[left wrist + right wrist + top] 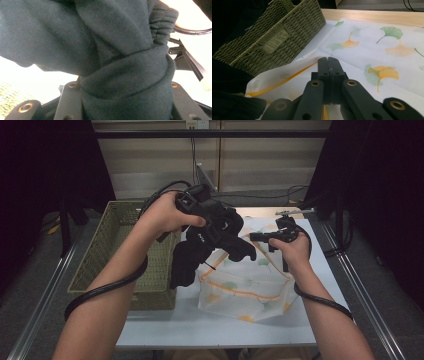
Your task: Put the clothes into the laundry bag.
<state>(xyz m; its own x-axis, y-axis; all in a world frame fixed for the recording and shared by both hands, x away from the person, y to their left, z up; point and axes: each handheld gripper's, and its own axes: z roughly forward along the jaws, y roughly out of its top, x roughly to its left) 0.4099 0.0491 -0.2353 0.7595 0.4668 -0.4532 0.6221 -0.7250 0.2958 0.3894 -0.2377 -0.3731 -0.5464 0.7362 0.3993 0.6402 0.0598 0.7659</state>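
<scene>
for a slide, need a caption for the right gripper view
Shut right gripper pinching the edge of a ginkgo-leaf printed bag beside a green wicker basket.

One basket (122, 250), one bag (250, 280), one garment (200, 250)

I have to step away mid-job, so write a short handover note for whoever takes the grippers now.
Left gripper: shut on the dark garment, a thick bunch of it between the jaws, held above the table beside the wicker basket.
Right gripper: jaws shut together, pinching the edge of the leaf-print bag that lies on the table.
Done: garment lifted, bag edge gripped.
Left: the garment is not yet inside the bag; its lower end hangs at the bag's left edge. Probably next: lift the bag edge and feed it in.
</scene>
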